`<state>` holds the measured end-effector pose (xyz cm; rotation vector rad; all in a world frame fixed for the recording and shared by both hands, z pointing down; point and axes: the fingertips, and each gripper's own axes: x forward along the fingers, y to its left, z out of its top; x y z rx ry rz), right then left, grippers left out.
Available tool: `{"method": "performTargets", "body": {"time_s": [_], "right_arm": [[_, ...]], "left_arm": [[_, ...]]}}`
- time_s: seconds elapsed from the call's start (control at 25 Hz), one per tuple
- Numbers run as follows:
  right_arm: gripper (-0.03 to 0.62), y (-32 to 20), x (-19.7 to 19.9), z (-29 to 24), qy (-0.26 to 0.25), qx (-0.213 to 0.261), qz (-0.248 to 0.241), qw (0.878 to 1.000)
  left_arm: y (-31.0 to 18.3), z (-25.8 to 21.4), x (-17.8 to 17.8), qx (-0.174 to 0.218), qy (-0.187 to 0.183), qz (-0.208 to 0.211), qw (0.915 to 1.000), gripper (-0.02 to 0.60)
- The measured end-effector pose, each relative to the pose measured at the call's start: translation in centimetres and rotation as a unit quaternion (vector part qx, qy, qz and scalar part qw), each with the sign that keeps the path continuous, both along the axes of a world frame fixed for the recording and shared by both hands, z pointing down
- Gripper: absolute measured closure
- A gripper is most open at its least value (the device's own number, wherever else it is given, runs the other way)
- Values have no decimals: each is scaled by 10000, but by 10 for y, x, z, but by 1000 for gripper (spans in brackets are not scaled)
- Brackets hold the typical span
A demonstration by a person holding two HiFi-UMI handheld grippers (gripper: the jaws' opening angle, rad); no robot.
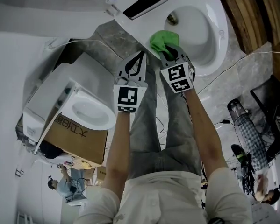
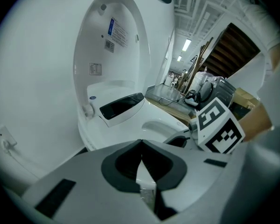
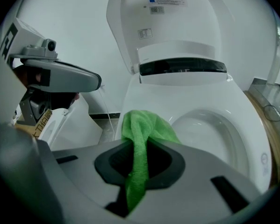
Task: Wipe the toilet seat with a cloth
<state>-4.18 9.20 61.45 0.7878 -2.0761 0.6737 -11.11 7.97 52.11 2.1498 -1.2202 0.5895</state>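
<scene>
A white toilet stands with its lid (image 3: 170,17) raised, and its seat rim (image 1: 220,31) circles the open bowl (image 3: 210,129). My right gripper (image 1: 170,51) is shut on a green cloth (image 1: 163,40), which rests on the near left edge of the rim. In the right gripper view the cloth (image 3: 142,134) hangs pinched between the jaws of the right gripper (image 3: 139,148). My left gripper (image 1: 140,55) hovers just left of the toilet, beside the right one. Its jaws meet at the tip of the left gripper (image 2: 140,146) with nothing between them.
A second white ceramic fixture (image 1: 88,108) lies on a cardboard box (image 1: 79,141) at the left. Cables (image 1: 233,64) run over the grey floor at the right, near dark equipment (image 1: 270,101). Wooden boards (image 1: 252,8) lean at the top right. A person (image 1: 65,185) stands at the bottom left.
</scene>
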Motion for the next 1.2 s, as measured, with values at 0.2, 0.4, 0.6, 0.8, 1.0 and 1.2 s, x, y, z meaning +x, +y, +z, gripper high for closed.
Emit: {"method": "performTargets", "body": {"time_s": [0.2,0.4,0.6,0.8,1.0,1.2], "right_arm": [[551,-12,-6,0,-38,54,-89,9999],[549,-24,-12,0,-84,100,-151,9998],[549,-33,-15,0,-115,129,-204,9996],[549,-46,-19,-1,-137,165,-239,9995],[549,-62,-20,-1,-153,239,-284,9992],[549,-75,-20,0,-144,302,-341,9989]], "left_arm": [[-6,1,-2,3,5,-72,10000,569],[-13,1,-3,11,5,-121,9999,569],[-19,1,-3,14,0,-146,9999,569],[-25,0,-2,30,3,-174,9998,569],[-29,-1,-1,41,1,-187,9998,569],[-34,-1,0,46,-5,-210,9998,569]]}}
